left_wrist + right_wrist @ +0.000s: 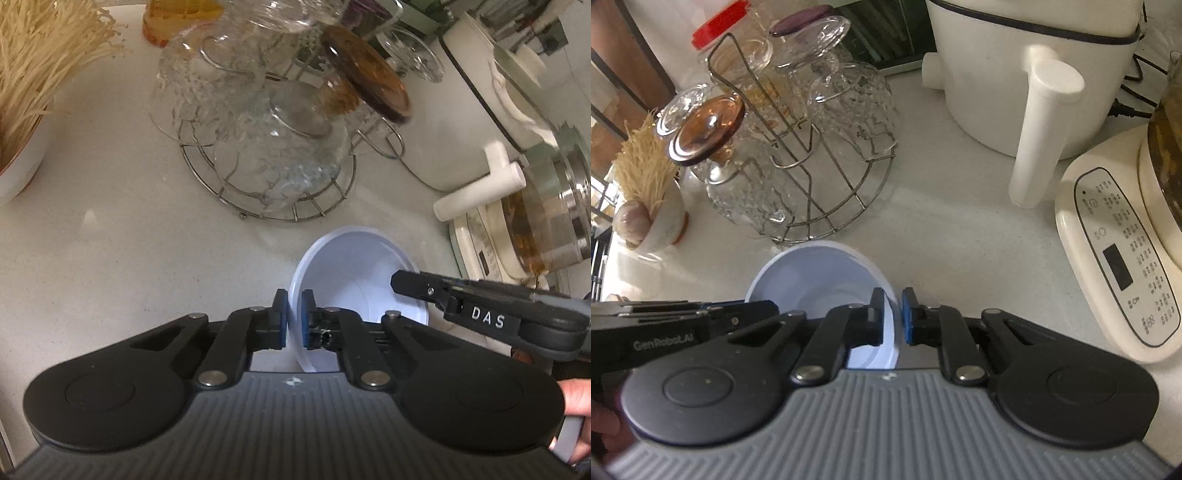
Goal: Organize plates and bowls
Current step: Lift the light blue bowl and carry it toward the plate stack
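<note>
A white bowl (354,269) stands on the pale counter, just in front of the wire rack. My left gripper (294,319) is shut on the bowl's left rim, one blue pad outside the wall and one inside. At the opposite side my right gripper (893,317) is shut on the bowl's (812,273) right rim in the same way. In the left wrist view the right gripper's fingers (410,283) reach in over the far rim. The left gripper's black body (683,325) shows at the left in the right wrist view.
A round wire rack (266,206) with upturned glass cups (280,147) stands right behind the bowl. A white pot with a long handle (1038,129) and a cream appliance with a control panel (1123,258) stand to the right. A white bowl of enoki mushrooms (26,92) sits at the left.
</note>
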A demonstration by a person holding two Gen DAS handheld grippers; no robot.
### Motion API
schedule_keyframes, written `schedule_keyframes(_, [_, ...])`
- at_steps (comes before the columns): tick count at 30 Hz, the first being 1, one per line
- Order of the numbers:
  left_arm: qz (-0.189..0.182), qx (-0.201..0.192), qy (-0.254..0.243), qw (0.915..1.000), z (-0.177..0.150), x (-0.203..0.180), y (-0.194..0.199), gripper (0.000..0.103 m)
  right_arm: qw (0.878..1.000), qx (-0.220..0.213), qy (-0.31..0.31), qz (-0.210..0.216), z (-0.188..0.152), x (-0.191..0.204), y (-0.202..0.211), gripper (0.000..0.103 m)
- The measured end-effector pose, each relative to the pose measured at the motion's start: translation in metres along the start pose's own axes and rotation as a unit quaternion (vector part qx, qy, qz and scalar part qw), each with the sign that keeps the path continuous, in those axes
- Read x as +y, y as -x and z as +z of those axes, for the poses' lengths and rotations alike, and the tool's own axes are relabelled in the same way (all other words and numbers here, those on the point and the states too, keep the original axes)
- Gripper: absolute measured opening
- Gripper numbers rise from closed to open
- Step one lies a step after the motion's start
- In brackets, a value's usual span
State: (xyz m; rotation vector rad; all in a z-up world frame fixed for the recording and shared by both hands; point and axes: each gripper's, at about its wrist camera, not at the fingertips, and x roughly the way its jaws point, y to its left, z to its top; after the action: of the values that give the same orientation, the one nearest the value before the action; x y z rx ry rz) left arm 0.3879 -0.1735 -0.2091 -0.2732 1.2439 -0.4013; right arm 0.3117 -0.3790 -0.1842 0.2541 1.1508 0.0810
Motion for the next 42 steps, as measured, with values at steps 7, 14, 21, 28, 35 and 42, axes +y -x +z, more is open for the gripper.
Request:
schedule_keyframes(7, [-0.004,-0.014,0.015,0.9998,0.007,0.002,0.018,0.008,1.000,-0.006,-0.002,0.012,0.006,0.006,0.010,0.011])
schedule_keyframes(14, [-0.004,-0.029,0.042,0.9987,0.006,0.004,0.047,0.009,1.000,-0.012,0.008,0.028,0.012,0.017,0.035,0.011])
schedule_keyframes(21, [0.002,-0.052,0.056,0.9971,0.001,0.007,0.078,0.009,0.998,-0.033,0.021,0.050,0.012,0.034,0.056,0.011])
schedule_keyframes(28, [0.015,-0.083,0.068,0.9941,-0.006,0.010,0.114,0.009,0.995,-0.054,0.044,0.068,0.008,0.055,0.076,0.011])
schedule_keyframes(35, [0.030,-0.101,0.086,0.9906,-0.024,0.019,0.134,0.009,0.992,-0.061,0.066,0.088,0.000,0.073,0.083,0.011])
schedule_keyframes(42, [0.047,-0.115,0.118,0.9852,-0.048,0.040,0.137,0.009,0.990,-0.040,0.089,0.101,-0.013,0.089,0.069,0.011])
